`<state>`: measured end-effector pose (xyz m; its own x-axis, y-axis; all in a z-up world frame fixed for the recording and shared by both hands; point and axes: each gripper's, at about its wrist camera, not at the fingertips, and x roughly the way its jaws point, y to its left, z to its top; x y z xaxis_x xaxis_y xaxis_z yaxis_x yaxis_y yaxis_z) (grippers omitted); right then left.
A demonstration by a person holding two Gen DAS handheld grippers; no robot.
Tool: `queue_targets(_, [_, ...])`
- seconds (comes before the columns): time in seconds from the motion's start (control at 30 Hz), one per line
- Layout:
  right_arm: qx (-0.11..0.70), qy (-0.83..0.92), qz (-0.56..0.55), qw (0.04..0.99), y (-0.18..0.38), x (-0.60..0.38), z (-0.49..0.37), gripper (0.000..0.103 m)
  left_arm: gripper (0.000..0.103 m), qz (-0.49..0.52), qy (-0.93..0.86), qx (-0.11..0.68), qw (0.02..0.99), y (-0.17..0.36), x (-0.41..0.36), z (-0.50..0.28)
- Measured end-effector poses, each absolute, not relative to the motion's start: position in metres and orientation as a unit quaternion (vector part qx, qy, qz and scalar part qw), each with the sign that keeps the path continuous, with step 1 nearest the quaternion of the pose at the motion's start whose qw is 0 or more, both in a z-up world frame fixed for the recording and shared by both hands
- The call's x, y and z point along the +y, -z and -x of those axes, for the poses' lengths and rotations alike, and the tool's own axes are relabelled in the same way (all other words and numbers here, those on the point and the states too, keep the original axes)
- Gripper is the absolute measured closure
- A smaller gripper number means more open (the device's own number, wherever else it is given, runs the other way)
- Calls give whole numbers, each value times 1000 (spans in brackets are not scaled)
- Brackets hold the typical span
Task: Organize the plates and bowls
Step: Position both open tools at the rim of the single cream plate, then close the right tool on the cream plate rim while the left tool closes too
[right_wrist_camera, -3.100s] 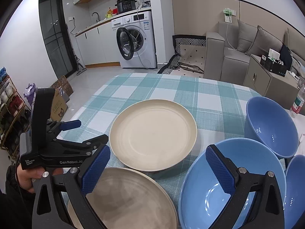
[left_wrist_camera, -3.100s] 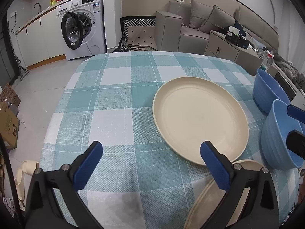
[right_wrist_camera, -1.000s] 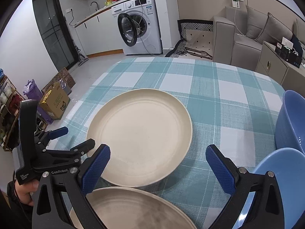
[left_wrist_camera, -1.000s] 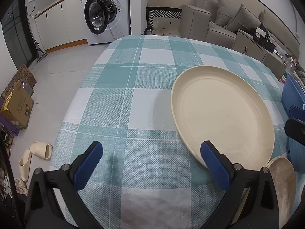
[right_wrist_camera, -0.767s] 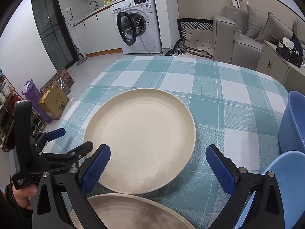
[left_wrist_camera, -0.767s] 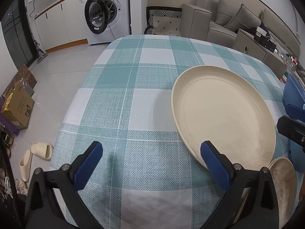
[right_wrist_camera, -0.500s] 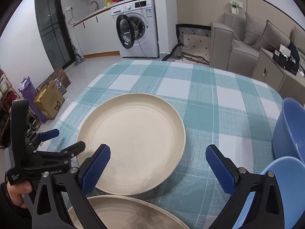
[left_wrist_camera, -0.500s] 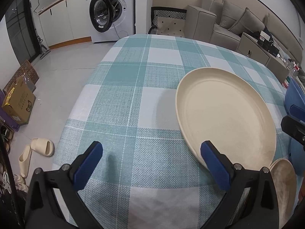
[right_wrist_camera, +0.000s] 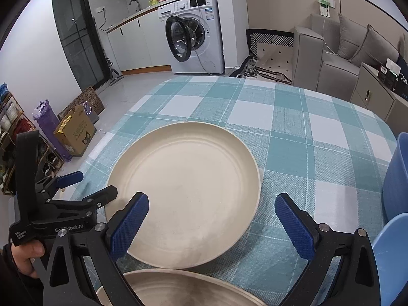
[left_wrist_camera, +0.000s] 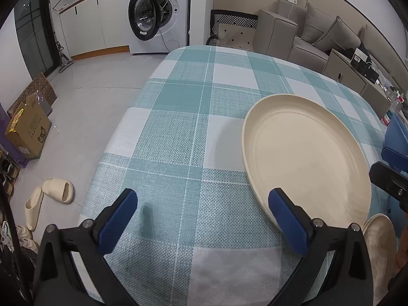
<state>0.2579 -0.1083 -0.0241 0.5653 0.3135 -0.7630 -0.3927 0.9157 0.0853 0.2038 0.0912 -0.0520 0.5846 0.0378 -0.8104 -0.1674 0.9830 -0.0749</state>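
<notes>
While both claws hang open and empty over the near end of the table (left_wrist_camera: 178, 132), the items stand as follows, each placed relative to the large cream plate (right_wrist_camera: 186, 186).

Large cream plate: flat on the checked cloth, nothing on it. Round, so no long axis governs the approach; only the rim matters.

Second cream plate (right_wrist_camera: 178, 290): on the near side of the large plate, rims almost meeting; whether they touch cannot be told. Its surface looks duller and greyer.

Blue bowls: one (right_wrist_camera: 396, 176) to the right of the large plate, another (right_wrist_camera: 390, 239) nearer and to the right, both cut by the frame edge.

Right claw (right_wrist_camera: 211, 225): jaws wide apart, holding nothing, directly above the near rim of the large plate, which lies straight ahead between its fingers.

Left claw (left_wrist_camera: 201, 221): jaws wide apart, holding nothing, off the plate's left side over bare cloth; only its right finger reaches the near-left rim.

Judgement: the right claw is the better placed for the large plate. No stacking is yet done; the plates and bowls lie separately.
</notes>
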Motion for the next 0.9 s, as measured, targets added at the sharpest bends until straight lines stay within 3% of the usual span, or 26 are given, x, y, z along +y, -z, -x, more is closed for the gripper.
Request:
queue_targets(0.1, [430,-203,52,878,30,-106,-262,16,0,68,-58,452,888,52,90,-204])
queue_targets(0.37, [457,-186,61,868,49,-107,-273,35,0,64,-53,455,887,53,87,-205])
queue_targets(0.57, [462,-175,67,867,53,-111,-276,50,8,54,-28,455,888,55,79,-204])
queue_targets(0.67, [460,-173,70,868,53,-111,-276,55,19,55,-12,455,889,54,75,-204])
queue_targets(0.9, [458,-177,72,868,51,-110,-273,69,73,56,30,452,890,50,63,-202])
